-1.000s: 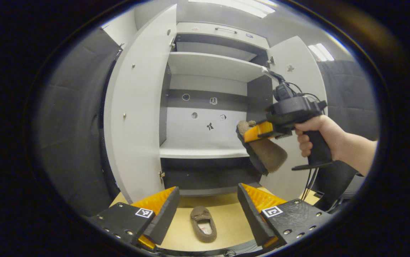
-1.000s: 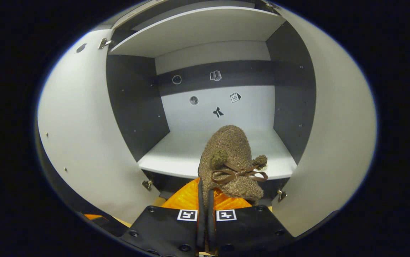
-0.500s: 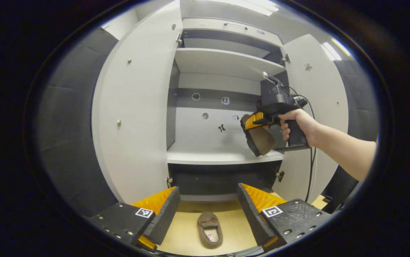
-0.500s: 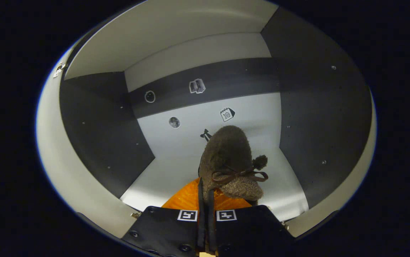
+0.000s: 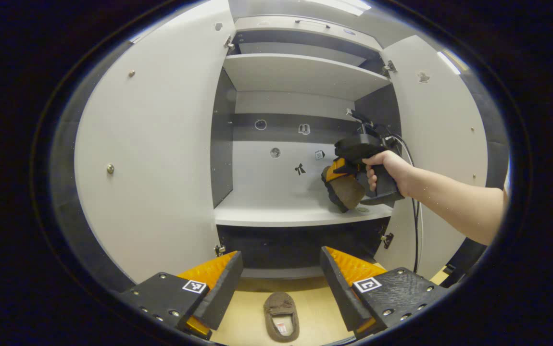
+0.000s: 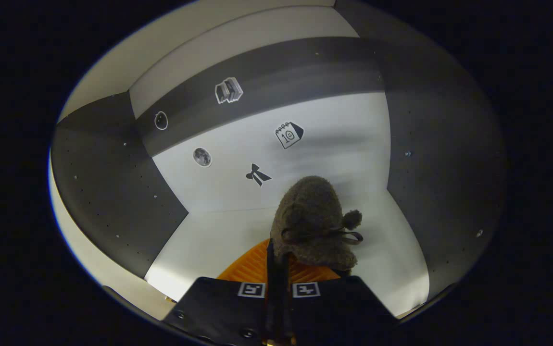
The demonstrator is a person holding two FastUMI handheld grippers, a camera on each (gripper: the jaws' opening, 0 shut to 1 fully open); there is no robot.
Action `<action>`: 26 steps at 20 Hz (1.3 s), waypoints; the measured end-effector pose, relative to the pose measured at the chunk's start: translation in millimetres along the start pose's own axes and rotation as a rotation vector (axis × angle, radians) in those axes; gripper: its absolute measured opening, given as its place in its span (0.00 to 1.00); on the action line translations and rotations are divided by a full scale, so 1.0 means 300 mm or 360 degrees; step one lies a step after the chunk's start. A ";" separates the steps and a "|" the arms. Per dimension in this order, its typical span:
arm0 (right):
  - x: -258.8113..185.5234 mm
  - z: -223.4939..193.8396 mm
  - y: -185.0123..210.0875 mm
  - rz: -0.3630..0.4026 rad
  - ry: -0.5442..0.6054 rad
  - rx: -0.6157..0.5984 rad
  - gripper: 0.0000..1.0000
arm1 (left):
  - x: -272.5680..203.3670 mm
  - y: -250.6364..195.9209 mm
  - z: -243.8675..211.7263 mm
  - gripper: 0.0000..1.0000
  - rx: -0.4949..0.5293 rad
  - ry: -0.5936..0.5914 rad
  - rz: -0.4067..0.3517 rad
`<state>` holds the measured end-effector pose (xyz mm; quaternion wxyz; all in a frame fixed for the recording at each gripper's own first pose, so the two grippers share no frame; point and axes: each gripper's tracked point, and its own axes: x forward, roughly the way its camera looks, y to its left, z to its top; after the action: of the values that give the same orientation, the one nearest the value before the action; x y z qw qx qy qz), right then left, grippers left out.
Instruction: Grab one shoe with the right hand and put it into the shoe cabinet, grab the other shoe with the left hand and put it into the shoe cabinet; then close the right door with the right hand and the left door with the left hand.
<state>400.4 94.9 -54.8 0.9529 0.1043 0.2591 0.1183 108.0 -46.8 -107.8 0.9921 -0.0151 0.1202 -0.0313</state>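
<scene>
Inside the cabinet [image 5: 300, 211], right gripper [image 6: 276, 283] clamped on brown shoe [image 6: 312, 223]; left gripper [image 5: 281, 274] wide open.

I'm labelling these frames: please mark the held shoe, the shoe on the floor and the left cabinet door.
held shoe [image 6: 312, 216], right gripper view, fuzzy upper.
shoe on the floor [image 5: 281, 317], left gripper view, its opening.
left cabinet door [image 5: 161, 158], left gripper view, inner face.

Staged recording booth mimicking a home entryway, tall pale grey shoe cabinet [image 5: 300, 77] with both doors open, small stickers [image 6: 289, 135] on its back panel, light wooden floor [image 5: 247, 317], ceiling strip lights [image 5: 339, 5]
</scene>
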 end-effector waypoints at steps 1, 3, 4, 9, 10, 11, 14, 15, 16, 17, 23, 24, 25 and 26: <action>0.007 -0.002 -0.005 0.0000 0.0011 0.0016 0.07 | 0.005 -0.003 0.001 0.94 -0.0002 0.0002 0.0005; 0.011 -0.005 -0.012 0.0001 0.0023 0.0064 0.08 | 0.011 -0.003 0.001 0.94 -0.0002 -0.0003 0.0014; 0.014 -0.003 0.000 0.0028 0.0031 0.0095 0.12 | 0.012 -0.002 0.004 0.94 -0.0004 -0.0006 0.0018; -0.016 -0.014 0.042 0.0079 0.0040 0.0111 0.29 | 0.003 0.006 0.002 0.94 -0.0014 -0.0006 0.0024; -0.025 -0.026 0.054 0.0092 0.0058 0.0110 0.42 | 0.000 0.008 0.001 0.94 -0.0008 -0.0002 0.0028; -0.041 -0.035 0.085 0.0139 0.0067 0.0108 0.42 | -0.005 0.014 -0.005 0.94 -0.0006 0.0005 0.0036; -0.099 -0.034 0.115 0.0130 0.0011 0.0037 0.86 | -0.046 0.041 -0.040 0.94 -0.0025 0.0021 0.0059; -0.127 -0.034 0.120 0.0104 -0.0021 -0.0003 0.87 | -0.058 0.047 -0.046 0.94 -0.0027 0.0026 0.0070; -0.165 -0.035 0.119 0.0079 -0.0054 -0.0046 0.93 | -0.066 0.055 -0.051 0.94 -0.0027 0.0033 0.0079; -0.194 -0.038 0.122 0.0066 -0.0086 -0.0090 0.92 | -0.074 0.062 -0.062 0.94 -0.0024 0.0042 0.0086; -0.441 -0.088 0.139 -0.0008 -0.0312 -0.0209 0.98 | -0.113 0.080 -0.184 0.94 0.0010 0.0191 0.0083; -0.482 -0.104 0.143 -0.0010 -0.0350 -0.0221 0.98 | -0.116 0.080 -0.214 0.94 -0.0001 0.0234 0.0071; -0.519 -0.126 0.143 -0.0016 -0.0378 -0.0235 0.98 | -0.118 0.065 -0.241 0.94 -0.0014 0.0269 0.0037; -0.558 -0.155 0.137 -0.0028 -0.0406 -0.0242 1.00 | -0.120 0.055 -0.267 0.94 -0.0016 0.0301 0.0014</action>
<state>229.0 93.5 -5.0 0.9842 0.0438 0.1270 0.1151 54.9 -29.8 -177.5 0.9764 -0.0165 0.2137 -0.0277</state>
